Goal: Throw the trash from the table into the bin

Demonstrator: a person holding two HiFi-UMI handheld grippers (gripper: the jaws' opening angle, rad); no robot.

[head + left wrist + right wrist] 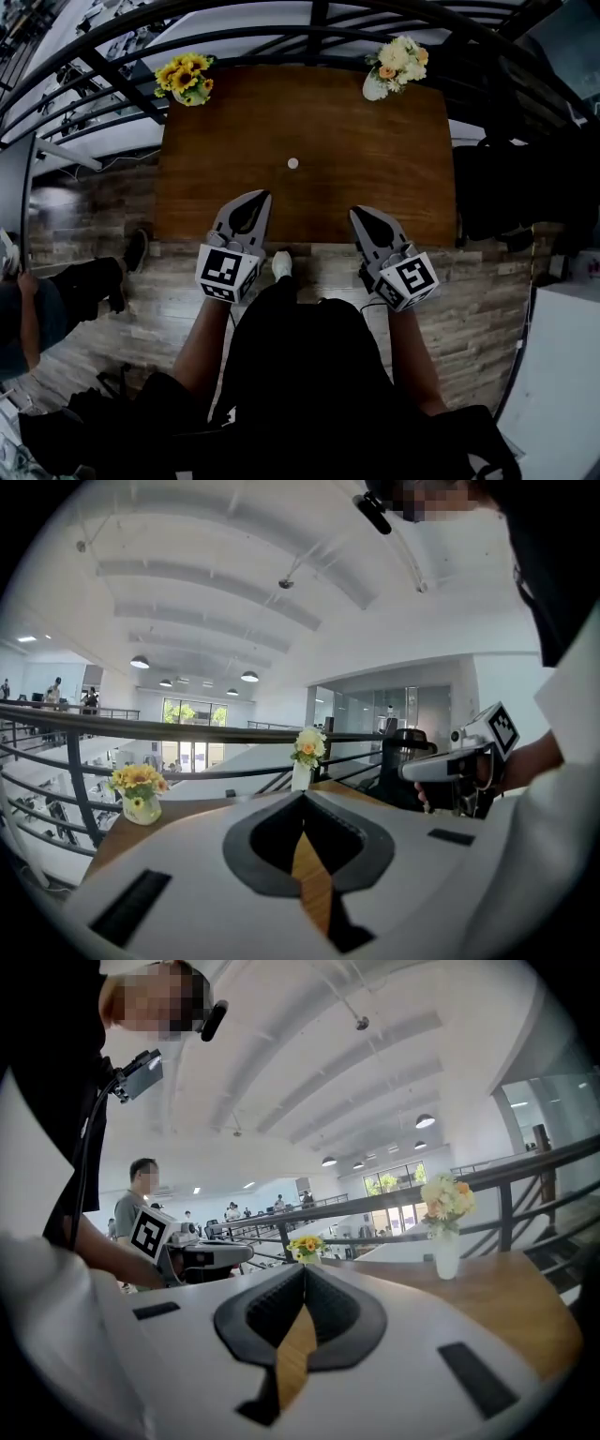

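Note:
A small white ball of trash [292,163] lies alone near the middle of the brown wooden table [375,141]. My left gripper [262,195] [303,794] hangs over the table's near edge, below and slightly left of the ball, with its jaws shut and nothing between them. My right gripper [356,212] [305,1267] is level with it to the right, also shut and empty. Both point toward the far side of the table. The ball does not show in either gripper view. No bin is in view.
A sunflower vase [186,79] stands at the table's far left corner and a white vase of pale flowers [396,66] at the far right. A black railing [281,28] runs behind the table. A seated person [37,300] is at the left, dark bags [506,187] at the right.

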